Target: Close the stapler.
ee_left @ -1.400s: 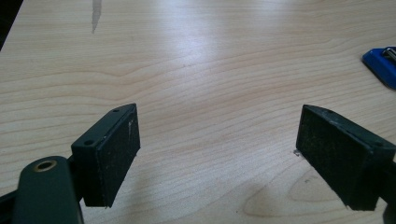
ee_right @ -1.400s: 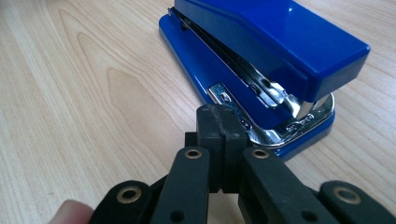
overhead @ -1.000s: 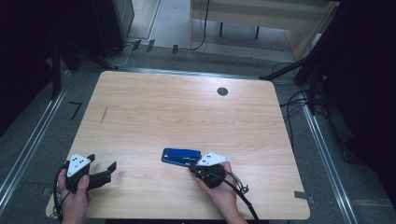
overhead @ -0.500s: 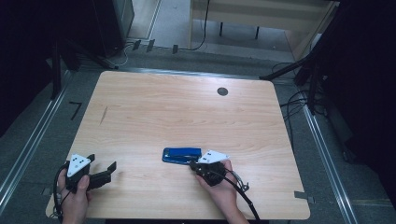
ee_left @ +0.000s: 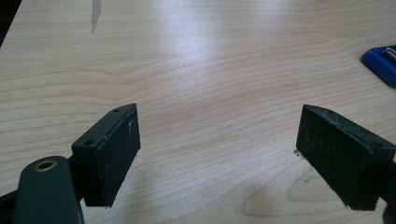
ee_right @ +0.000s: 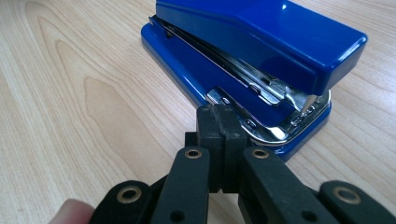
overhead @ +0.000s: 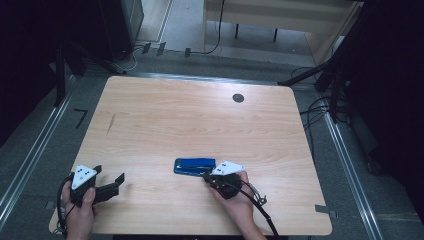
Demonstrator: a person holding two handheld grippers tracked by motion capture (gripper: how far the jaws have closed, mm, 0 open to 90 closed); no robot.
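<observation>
Blue stapler (overhead: 194, 165) lies flat on the wooden surface (overhead: 200, 120), lower centre of the high view, long axis running left to right across the frame. Right gripper (overhead: 210, 178) sits at the stapler's right end, lower centre-right, held by a hand (overhead: 235, 200) entering from the bottom edge; a cable (overhead: 260, 210) trails off toward the lower right. In the right gripper view the stapler (ee_right: 252, 56) takes up the upper half of the frame, its glossy blue top arm raised slightly over the chrome magazine, blue base on the wood. The right gripper (ee_right: 219, 116) is clenched, jaws pressed together with nothing between them, tips just at the chrome front edge of the base; contact with the metal cannot be confirmed. No brand, label or writing readable on the stapler's visible faces. Left gripper (overhead: 112, 186) rests at the lower left of the high view, well apart from the stapler, held by the other hand (overhead: 80, 215). In the left gripper view the left gripper (ee_left: 217, 149) is released, jaws spread wide over bare wood, pads dusty, and a blue corner of the stapler (ee_left: 380, 60) shows at the right edge of the frame. A dark round grommet (overhead: 238, 98) sits in the surface at upper centre-right. A dark streak (overhead: 110, 123) marks the wood at upper left.
</observation>
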